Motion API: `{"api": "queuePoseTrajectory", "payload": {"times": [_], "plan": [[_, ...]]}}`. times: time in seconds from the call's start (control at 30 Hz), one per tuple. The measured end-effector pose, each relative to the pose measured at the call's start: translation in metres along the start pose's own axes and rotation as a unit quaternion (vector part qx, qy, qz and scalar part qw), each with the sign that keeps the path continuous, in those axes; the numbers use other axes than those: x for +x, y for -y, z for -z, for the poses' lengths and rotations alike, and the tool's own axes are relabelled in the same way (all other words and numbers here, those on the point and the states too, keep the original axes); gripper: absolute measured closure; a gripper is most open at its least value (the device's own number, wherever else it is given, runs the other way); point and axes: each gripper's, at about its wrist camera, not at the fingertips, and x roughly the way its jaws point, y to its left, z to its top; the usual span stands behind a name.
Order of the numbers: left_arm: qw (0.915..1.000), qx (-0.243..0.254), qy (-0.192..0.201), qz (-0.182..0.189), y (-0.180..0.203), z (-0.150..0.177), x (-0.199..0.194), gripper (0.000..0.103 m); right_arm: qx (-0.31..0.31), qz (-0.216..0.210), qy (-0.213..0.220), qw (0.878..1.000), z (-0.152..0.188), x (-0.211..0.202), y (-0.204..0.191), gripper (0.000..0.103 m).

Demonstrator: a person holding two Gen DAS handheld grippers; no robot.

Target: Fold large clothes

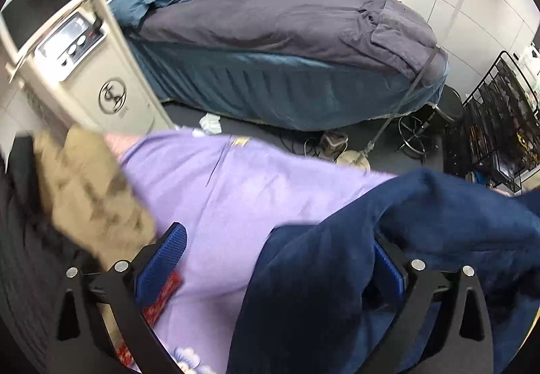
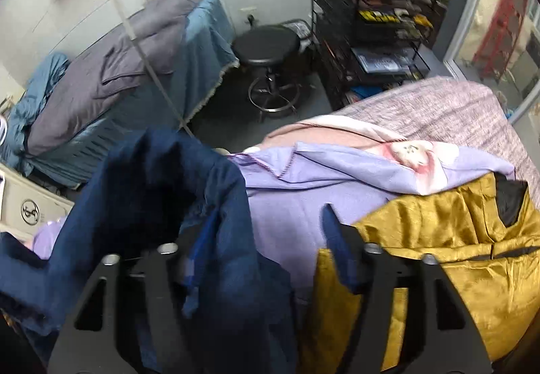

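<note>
A large navy garment (image 1: pixel 337 272) lies crumpled on a lilac sheet (image 1: pixel 236 192) that covers the bed in front of me. My left gripper (image 1: pixel 276 262) stands wide open. Its left pad (image 1: pixel 165 259) is bare over the sheet, and navy cloth drapes over its right finger. In the right wrist view the same navy garment (image 2: pixel 152 188) hangs over the left finger of my right gripper (image 2: pixel 266 249), which is open with the lilac sheet (image 2: pixel 297 205) showing in the gap. A mustard-gold jacket (image 2: pixel 438 256) lies to the right. A blurred tan garment (image 1: pixel 84 192) lies to the left.
Across a dark floor stands a treatment bed with a grey cover (image 1: pixel 270 20) and a blue skirt. A beige machine with a screen (image 1: pixel 84 63) is at the left. A black stool (image 2: pixel 266 47) and a black wire rack (image 2: pixel 371 20) full of items stand at the right.
</note>
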Motion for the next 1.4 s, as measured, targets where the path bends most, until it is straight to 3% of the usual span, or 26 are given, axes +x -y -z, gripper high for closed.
{"api": "queuePoseTrajectory", "payload": {"times": [0.1,0.17,0.27,0.33,0.47,0.57,0.6,0.63,0.7,0.77,0.8,0.83,0.9,1.07,1.13,1.2,1.27,1.33,1.4], "plan": [[0.9991,-0.030,-0.006,0.030,-0.024,0.035,-0.012,0.006,-0.009,0.015,0.038,0.999,0.024,-0.019,-0.001,0.021],[0.9995,-0.017,-0.006,0.025,-0.026,0.059,-0.019,0.006,0.016,-0.017,0.033,0.999,0.045,-0.031,0.009,0.018],[0.9994,0.034,-0.007,0.007,-0.012,0.091,-0.028,0.007,0.024,-0.046,0.003,0.999,0.080,-0.043,0.022,0.018],[0.9982,0.058,-0.009,-0.008,0.000,0.103,-0.025,0.007,0.023,-0.041,-0.008,0.999,0.104,-0.052,0.030,0.018],[0.9982,0.039,-0.045,-0.002,0.010,0.110,0.002,0.007,0.033,-0.062,-0.079,0.994,0.164,-0.058,0.043,0.018],[0.9978,0.034,-0.054,-0.018,0.022,0.102,0.018,0.007,0.030,-0.076,-0.131,0.988,0.208,-0.057,0.045,0.018],[0.9976,0.032,-0.060,-0.015,0.027,0.100,0.019,0.007,0.027,-0.079,-0.144,0.986,0.218,-0.055,0.044,0.021],[0.9972,0.030,-0.068,-0.004,0.033,0.097,0.018,0.007,0.022,-0.081,-0.159,0.984,0.228,-0.052,0.044,0.033],[0.9964,0.041,-0.072,0.017,0.043,0.098,0.009,0.007,0.008,-0.071,-0.175,0.982,0.238,-0.051,0.043,0.043],[0.9961,0.061,-0.057,0.028,0.050,0.109,-0.007,0.007,-0.018,-0.028,-0.152,0.988,0.237,-0.062,0.042,0.043],[0.9950,0.076,-0.050,0.040,0.053,0.121,-0.016,0.007,-0.042,-0.005,-0.112,0.993,0.234,-0.077,0.038,0.040],[0.9938,0.087,-0.049,0.050,0.054,0.131,-0.020,0.007,-0.071,0.001,-0.071,0.995,0.231,-0.094,0.032,0.026],[0.9904,0.107,-0.055,0.068,0.055,0.165,-0.031,0.007,-0.116,-0.035,-0.033,0.992,0.231,-0.115,0.017,0.018],[0.9820,0.107,-0.113,0.107,0.053,0.254,-0.032,0.007,-0.217,-0.185,-0.108,0.952,0.259,-0.113,-0.050,0.018],[0.9795,0.104,-0.139,0.102,0.055,0.288,-0.021,0.007,-0.243,-0.216,-0.139,0.936,0.279,-0.102,-0.078,0.018],[0.9788,0.101,-0.153,0.091,0.057,0.311,-0.010,0.007,-0.283,-0.246,-0.180,0.909,0.305,-0.088,-0.112,0.018],[0.9776,0.105,-0.164,0.081,0.061,0.324,0.000,0.008,-0.318,-0.257,-0.223,0.885,0.335,-0.073,-0.141,0.018],[0.9773,0.123,-0.162,0.058,0.063,0.330,0.008,0.009,-0.362,-0.235,-0.251,0.866,0.362,-0.059,-0.153,0.018],[0.9777,0.140,-0.157,0.005,0.053,0.329,0.019,0.010,-0.399,-0.169,-0.247,0.867,0.378,-0.046,-0.146,0.019]]}}
